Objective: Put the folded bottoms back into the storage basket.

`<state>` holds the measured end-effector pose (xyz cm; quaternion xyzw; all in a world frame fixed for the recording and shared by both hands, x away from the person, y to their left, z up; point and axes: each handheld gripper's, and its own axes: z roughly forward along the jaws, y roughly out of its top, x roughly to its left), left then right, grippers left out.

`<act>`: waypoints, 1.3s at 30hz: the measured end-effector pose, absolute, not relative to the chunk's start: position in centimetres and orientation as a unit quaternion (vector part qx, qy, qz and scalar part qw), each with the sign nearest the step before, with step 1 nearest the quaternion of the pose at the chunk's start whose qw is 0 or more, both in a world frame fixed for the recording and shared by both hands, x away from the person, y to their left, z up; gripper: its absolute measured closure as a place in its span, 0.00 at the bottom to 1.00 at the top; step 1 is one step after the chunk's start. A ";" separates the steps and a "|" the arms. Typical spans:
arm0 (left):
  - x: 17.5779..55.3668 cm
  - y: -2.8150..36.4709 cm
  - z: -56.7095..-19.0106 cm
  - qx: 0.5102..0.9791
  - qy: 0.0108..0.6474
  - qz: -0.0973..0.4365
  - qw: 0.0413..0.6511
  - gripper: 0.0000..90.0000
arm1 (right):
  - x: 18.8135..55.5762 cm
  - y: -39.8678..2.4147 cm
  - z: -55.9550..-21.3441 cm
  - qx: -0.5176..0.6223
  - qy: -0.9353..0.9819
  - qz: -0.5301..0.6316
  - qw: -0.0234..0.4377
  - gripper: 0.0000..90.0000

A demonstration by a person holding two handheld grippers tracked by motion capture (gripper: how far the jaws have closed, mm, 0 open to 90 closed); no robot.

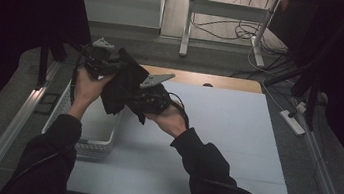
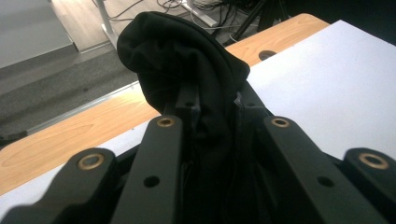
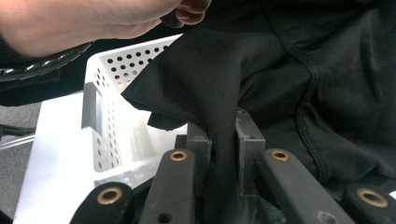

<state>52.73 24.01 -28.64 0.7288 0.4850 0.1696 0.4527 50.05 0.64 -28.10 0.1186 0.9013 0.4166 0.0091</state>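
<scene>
A black cloth (image 1: 122, 83) is held up in the air between two grippers, above the left end of the white table (image 1: 215, 133) and the white basket (image 1: 96, 140) with little holes in its walls. The left gripper (image 1: 114, 64) is closed tight on one part of the cloth, and the cloth is bunched up over its jaws. The right gripper (image 1: 142, 99) is closed tight on another part, with a fold pinched between its jaws. The rest of the cloth hangs down over the basket.
</scene>
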 end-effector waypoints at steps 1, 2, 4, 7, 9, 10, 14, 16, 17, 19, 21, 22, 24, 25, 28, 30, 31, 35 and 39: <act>52.6 24.2 -28.6 0.727 0.486 0.171 0.454 0.86 | 50.0 0.9 -28.1 0.117 0.901 0.417 0.009 0.89; 52.5 24.5 -28.6 0.726 0.487 0.171 0.454 0.86 | 50.0 1.1 -28.0 0.116 0.901 0.418 0.008 0.89; 52.4 24.9 -28.5 0.724 0.489 0.172 0.455 0.86 | 49.8 1.8 -28.0 0.112 0.901 0.419 0.008 0.89; 52.2 25.5 -28.4 0.722 0.492 0.175 0.454 0.86 | 49.7 2.4 -28.0 0.111 0.901 0.420 0.007 0.89; 52.0 25.9 -28.4 0.722 0.494 0.177 0.452 0.86 | 49.7 2.6 -28.0 0.108 0.901 0.421 0.008 0.89; 52.0 26.0 -28.4 0.722 0.494 0.177 0.451 0.86 | 49.7 3.0 -28.0 0.106 0.900 0.422 0.006 0.89; 51.7 26.7 -28.2 0.722 0.496 0.182 0.447 0.85 | 49.6 3.6 -28.0 0.102 0.899 0.425 0.006 0.89; 51.6 27.1 -28.1 0.722 0.497 0.184 0.446 0.85 | 49.5 4.1 -28.0 0.099 0.898 0.430 0.005 0.89; 51.5 27.2 -28.0 0.721 0.498 0.186 0.444 0.85 | 49.5 4.1 -28.0 0.099 0.898 0.430 0.005 0.89; 51.3 27.5 -27.9 0.721 0.498 0.187 0.444 0.85 | 49.4 4.5 -28.0 0.096 0.897 0.431 0.005 0.89; 51.1 27.9 -27.9 0.719 0.500 0.188 0.444 0.85 | 49.3 4.8 -28.0 0.096 0.896 0.433 0.002 0.89; 51.1 28.1 -27.9 0.719 0.501 0.189 0.443 0.85 | 49.3 4.9 -28.0 0.095 0.896 0.433 0.002 0.89; 50.9 28.4 -27.9 0.718 0.503 0.190 0.442 0.85 | 49.2 5.4 -28.0 0.092 0.896 0.434 0.003 0.89; 50.9 28.6 -27.9 0.717 0.504 0.190 0.442 0.85 | 49.2 5.4 -28.0 0.092 0.896 0.434 0.003 0.89; 50.7 29.0 -28.1 0.715 0.507 0.190 0.442 0.85 | 49.0 6.1 -28.0 0.088 0.897 0.434 0.004 0.89; 50.6 29.3 -28.3 0.713 0.510 0.190 0.442 0.85 | 49.0 6.4 -28.1 0.086 0.897 0.434 0.003 0.89; 50.6 29.3 -28.3 0.713 0.510 0.190 0.442 0.85 | 49.0 6.4 -28.1 0.086 0.897 0.434 0.003 0.89; 50.4 29.9 -28.6 0.713 0.514 0.191 0.438 0.85 | 48.9 7.0 -28.4 0.085 0.898 0.433 0.002 0.89; 50.1 30.4 -29.0 0.708 0.519 0.189 0.440 0.85 | 48.7 7.5 -28.6 0.082 0.899 0.430 0.002 0.89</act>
